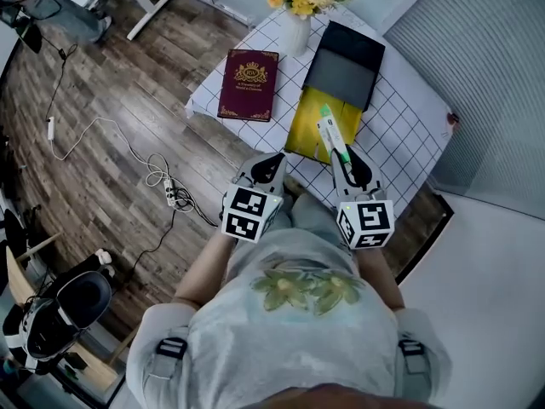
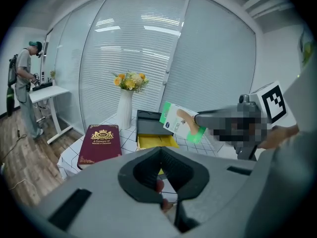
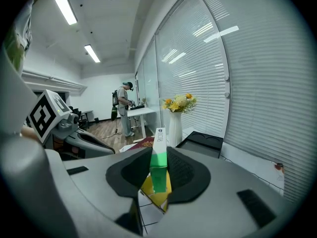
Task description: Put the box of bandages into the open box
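R gripper is clamped on the box of bandages. The pads pinch its two broad faces near one end, so the thin green-and-white carton sticks out past the jaws, edge-on. From where I stand the carton is in the air, not on anything. It hangs over the near right part of the open box, a black case w/ a yellow lining and its lid folded back toward the window.

L gripper has its jaws together w/ nothing between them. It's held low by the person's waist, off the near table edge.

Further out on the grid-pattern tablecloth are a maroon hardback book to the left and a white vase of yellow and orange flowers at the far edge.

Risks, as I judge them:
- The grip is at one end only, so the carton may swing or slip if tipped fast.
- Letting go too soon or off-centre could land it on the box's right wall or on the cloth.
- A long carton going in at an angle may catch the rim and prop up instead of lying flat.
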`<state>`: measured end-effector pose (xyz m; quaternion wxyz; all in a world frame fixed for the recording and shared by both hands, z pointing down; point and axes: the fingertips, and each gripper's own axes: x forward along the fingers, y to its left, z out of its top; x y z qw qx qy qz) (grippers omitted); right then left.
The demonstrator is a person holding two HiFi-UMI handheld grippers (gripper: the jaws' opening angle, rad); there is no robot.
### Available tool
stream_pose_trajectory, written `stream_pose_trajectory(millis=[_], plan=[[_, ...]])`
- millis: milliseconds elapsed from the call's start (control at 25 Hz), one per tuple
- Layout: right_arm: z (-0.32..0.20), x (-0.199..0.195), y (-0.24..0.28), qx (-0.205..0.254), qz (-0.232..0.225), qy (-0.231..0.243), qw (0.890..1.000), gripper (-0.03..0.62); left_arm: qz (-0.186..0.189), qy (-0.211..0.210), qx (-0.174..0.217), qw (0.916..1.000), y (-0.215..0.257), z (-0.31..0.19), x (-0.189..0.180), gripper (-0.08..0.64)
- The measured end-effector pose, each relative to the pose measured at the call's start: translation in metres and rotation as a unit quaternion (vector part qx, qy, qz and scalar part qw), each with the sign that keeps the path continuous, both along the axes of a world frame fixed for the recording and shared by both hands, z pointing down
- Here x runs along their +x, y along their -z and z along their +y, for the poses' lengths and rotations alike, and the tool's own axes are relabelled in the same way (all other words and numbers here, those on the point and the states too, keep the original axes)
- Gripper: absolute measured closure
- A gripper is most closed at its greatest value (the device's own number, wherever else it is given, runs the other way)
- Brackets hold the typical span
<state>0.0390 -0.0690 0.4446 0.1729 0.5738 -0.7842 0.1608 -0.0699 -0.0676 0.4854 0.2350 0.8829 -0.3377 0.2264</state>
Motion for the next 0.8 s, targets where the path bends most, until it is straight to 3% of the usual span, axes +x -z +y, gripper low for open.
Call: stream_pose_trajectory(millis=[480,800], plan=[[-0.025,0.012,-0.020,-0.017,-0.007,0.015,1.000,0.503,-0.020,0.022,-0.044,0.9986,-0.031,-0.001,0.005,0.554],[-0.040,0.021,-0.025,-0.020,-0.009,0.027,0.999,0.503,-0.028,0.039,-0.046,0.9978,-0.034,-0.009,0.011,0.554]])
